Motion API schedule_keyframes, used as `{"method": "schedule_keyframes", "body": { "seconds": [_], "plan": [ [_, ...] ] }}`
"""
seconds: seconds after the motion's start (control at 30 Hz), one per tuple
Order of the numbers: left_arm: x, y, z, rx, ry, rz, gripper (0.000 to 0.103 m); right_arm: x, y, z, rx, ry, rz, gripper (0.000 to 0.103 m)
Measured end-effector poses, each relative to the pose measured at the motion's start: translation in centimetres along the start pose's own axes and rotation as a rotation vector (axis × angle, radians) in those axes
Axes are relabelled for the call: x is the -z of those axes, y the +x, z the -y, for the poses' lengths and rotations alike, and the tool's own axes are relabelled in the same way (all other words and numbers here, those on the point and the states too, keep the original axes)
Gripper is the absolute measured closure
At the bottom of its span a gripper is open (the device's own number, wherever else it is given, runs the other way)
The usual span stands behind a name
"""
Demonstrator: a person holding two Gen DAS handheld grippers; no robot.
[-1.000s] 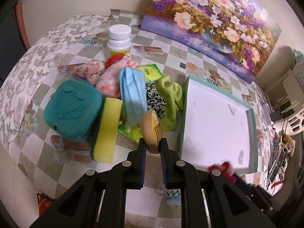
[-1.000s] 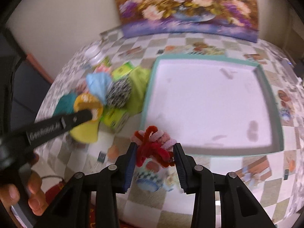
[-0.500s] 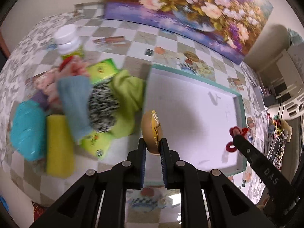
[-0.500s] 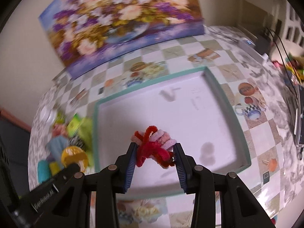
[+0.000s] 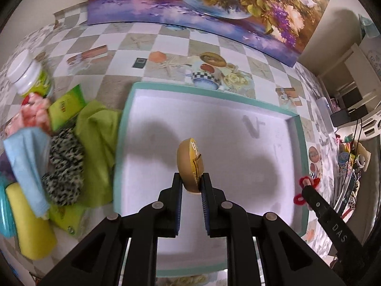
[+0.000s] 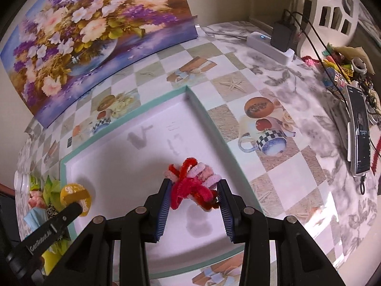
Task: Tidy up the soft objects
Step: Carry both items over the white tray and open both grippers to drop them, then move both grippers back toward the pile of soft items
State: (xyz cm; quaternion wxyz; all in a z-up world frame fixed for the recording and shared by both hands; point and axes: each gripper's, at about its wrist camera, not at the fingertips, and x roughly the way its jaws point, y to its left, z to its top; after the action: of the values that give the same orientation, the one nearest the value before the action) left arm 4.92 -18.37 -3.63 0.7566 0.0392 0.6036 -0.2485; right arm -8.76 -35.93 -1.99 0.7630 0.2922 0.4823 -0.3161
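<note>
yellow round sponge (image 5: 189, 164) is clamped in the left gripper (image 5: 191, 190); the right gripper (image 6: 194, 191) is clamped on red-pink fuzzy wires (image 6: 193, 182), both above the teal-rimmed tray (image 5: 209, 93).

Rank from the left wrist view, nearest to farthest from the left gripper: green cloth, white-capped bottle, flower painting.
1. Green cloth: left of the left gripper, lying against the tray's left rim.
2. White-capped bottle: far left, behind the pile of soft things.
3. Flower painting: farthest, leaning against the wall at the table's back edge.
</note>
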Motion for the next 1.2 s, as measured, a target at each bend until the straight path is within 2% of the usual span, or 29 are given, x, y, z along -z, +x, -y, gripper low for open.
{"method": "schedule_keyframes", "body": {
  "seconds": [0.07, 0.1, 0.13, 0.2, 0.27, 0.37, 0.4, 0.63, 0.77, 0.83, 1.0, 1.2],
  "plan": [
    [-0.1, 0.2, 0.0, 0.007, -0.007, 0.001, 0.084, 0.0, -0.1, -0.1, 0.001, -0.011, 0.002, 0.06],
    [-0.1, 0.2, -0.1, 0.0, -0.012, 0.0, 0.074, 0.0, -0.3, -0.2, 0.003, -0.021, 0.009, 0.06],
    [-0.1, 0.1, -0.2, -0.009, -0.014, 0.002, 0.053, -0.1, -0.4, -0.3, 0.005, -0.03, 0.014, 0.06],
    [-0.2, -0.2, -0.4, -0.026, -0.017, 0.022, 0.029, -0.1, -0.8, -0.6, 0.01, -0.053, 0.031, 0.056],
    [-0.2, -0.6, -0.7, -0.044, -0.017, 0.043, 0.028, -0.2, -1.1, -0.8, 0.013, -0.062, 0.043, 0.044],
    [-0.1, -1.1, -1.0, -0.051, -0.01, 0.057, 0.025, -0.1, -1.3, -1.1, 0.014, -0.08, 0.049, 0.041],
    [-0.1, -1.2, -1.1, -0.055, -0.007, 0.062, 0.021, 0.0, -1.3, -1.3, 0.014, -0.09, 0.048, 0.039],
    [0.2, -2.3, -2.1, -0.143, 0.01, 0.118, 0.008, 0.5, -1.5, -2.0, 0.022, -0.124, 0.079, 0.0],
    [0.3, -2.7, -2.8, -0.165, -0.005, 0.133, 0.007, 0.6, -1.8, -2.3, -0.013, -0.131, 0.096, 0.0],
    [0.3, -2.9, -3.2, -0.158, -0.017, 0.133, 0.003, 0.6, -1.9, -2.6, -0.018, -0.135, 0.1, 0.0],
    [0.3, -3.4, -3.4, -0.154, -0.023, 0.147, 0.002, 0.8, -2.2, -3.2, -0.047, -0.167, 0.116, 0.0],
    [0.2, -4.8, -4.3, -0.129, -0.057, 0.184, 0.002, 0.8, -3.3, -3.1, -0.103, -0.144, 0.158, 0.0]
  ]
}}
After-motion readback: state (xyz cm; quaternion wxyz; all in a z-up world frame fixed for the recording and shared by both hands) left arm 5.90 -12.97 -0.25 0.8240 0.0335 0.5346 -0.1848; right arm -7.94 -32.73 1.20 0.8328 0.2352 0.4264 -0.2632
